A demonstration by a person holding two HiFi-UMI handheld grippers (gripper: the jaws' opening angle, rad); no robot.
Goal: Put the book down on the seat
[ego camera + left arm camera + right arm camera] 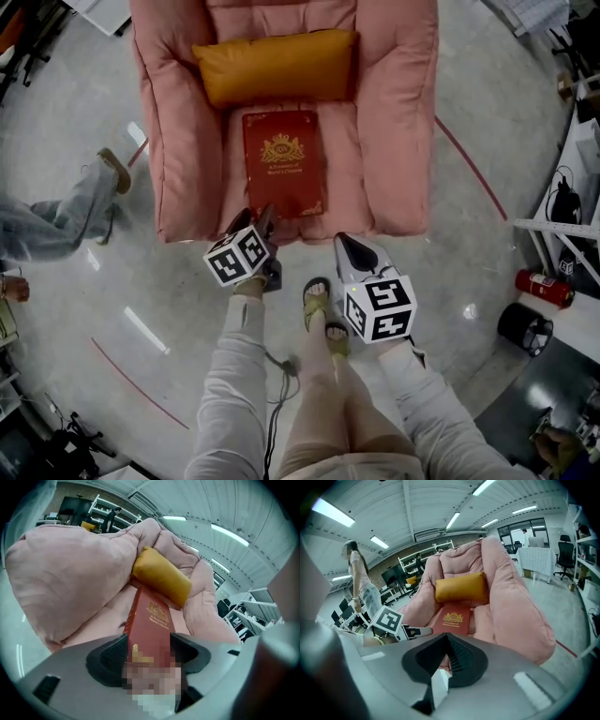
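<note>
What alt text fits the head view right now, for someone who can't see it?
A red book lies flat on the seat of a pink armchair, just in front of an orange cushion. The left tongs straddle the book's near edge, open; the right tongs hang shut and empty in front of the chair.

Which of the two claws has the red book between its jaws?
The left claw: the near end of the book sits between its parted jaws. The right claw, jaws together, has nothing in it.
</note>
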